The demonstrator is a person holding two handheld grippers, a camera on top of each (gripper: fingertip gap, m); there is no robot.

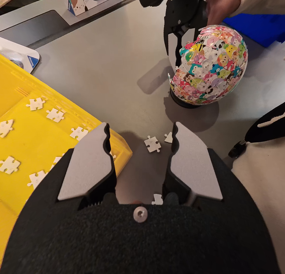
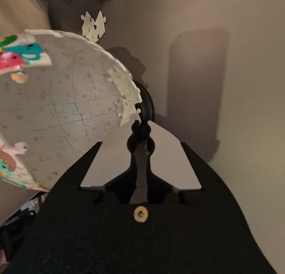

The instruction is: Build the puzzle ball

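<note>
Grey surface [image 1: 100, 63] w/ the puzzle ball [image 1: 215, 66] sitting on a black stand [image 1: 183, 102] toward the far right, approx 3/4 built: outside is covered in bright cartoon critters, one side gapes open w/ a jagged edge, and the right wrist view shows its plain white inside. Right gripper [image 2: 142, 125] has its fingers clenched together at that ragged lower rim by the stand, can't tell if they pinch a piece, while the left gripper [image 1: 141, 127] hovers w/ fingers released over a loose piece [image 1: 152, 143] on the surface. Yellow tray [image 1: 38, 135] w/ more white pieces crowds the left side, puzzle box [image 1: 80, 1] at the back.
</note>
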